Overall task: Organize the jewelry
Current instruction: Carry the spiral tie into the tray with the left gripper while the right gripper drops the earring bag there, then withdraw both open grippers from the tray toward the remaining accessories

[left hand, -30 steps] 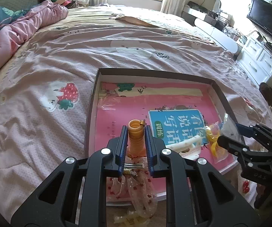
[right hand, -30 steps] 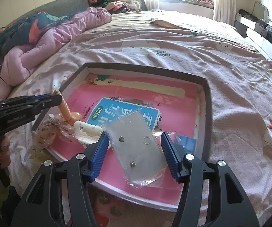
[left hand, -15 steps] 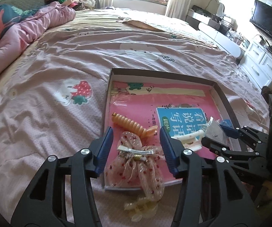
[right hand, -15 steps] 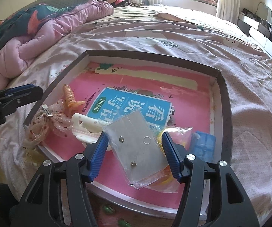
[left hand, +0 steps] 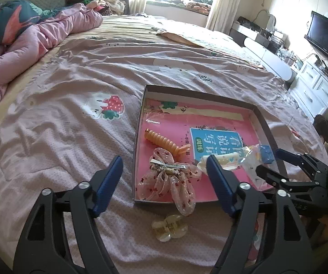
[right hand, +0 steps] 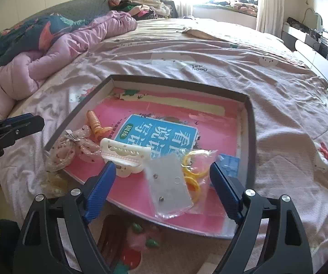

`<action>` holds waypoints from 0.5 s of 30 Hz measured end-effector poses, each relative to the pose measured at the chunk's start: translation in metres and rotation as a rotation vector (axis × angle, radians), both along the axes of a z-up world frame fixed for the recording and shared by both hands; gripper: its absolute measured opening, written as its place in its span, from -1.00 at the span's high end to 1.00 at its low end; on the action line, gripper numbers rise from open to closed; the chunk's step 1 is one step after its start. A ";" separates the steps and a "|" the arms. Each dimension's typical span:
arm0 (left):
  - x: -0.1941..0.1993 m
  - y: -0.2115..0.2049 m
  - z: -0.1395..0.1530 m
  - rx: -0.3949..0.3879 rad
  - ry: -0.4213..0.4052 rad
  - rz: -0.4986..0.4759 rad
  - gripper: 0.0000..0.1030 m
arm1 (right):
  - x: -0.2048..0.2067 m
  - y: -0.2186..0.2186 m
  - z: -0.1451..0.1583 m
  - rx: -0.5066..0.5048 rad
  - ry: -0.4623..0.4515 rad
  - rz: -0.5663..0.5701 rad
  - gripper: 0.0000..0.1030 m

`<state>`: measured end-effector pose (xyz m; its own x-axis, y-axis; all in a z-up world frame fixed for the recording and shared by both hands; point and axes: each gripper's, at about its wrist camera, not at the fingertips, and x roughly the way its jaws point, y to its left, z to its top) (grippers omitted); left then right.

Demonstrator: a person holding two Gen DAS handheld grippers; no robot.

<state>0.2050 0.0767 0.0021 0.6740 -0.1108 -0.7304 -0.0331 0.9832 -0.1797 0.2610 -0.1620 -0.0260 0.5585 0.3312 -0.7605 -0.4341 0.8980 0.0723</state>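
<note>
both jaws are opening: left hand-held gripper (left hand: 164, 182) over the bow clip (left hand: 167, 181), right hand-held gripper (right hand: 162, 188) around the earring bag (right hand: 169, 188), pads clear.

Bed with wrinkled pink cartoon-print sheet (left hand: 77, 150). Directly on it: shallow dark-rimmed cardboard box lid (left hand: 200, 93), translucent cream plastic claw clip (left hand: 169, 227) just outside lid's near edge, bunched pink quilt (left hand: 24, 52) at far left.
</note>
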 end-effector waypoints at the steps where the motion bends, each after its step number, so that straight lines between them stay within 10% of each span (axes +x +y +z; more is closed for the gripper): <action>1: -0.001 0.000 0.002 0.001 -0.003 0.001 -0.32 | -0.002 -0.001 0.003 0.002 -0.005 0.000 -0.63; 15: -0.035 -0.008 0.033 0.026 -0.073 0.025 -0.77 | -0.042 -0.021 0.050 0.039 -0.095 -0.003 -0.72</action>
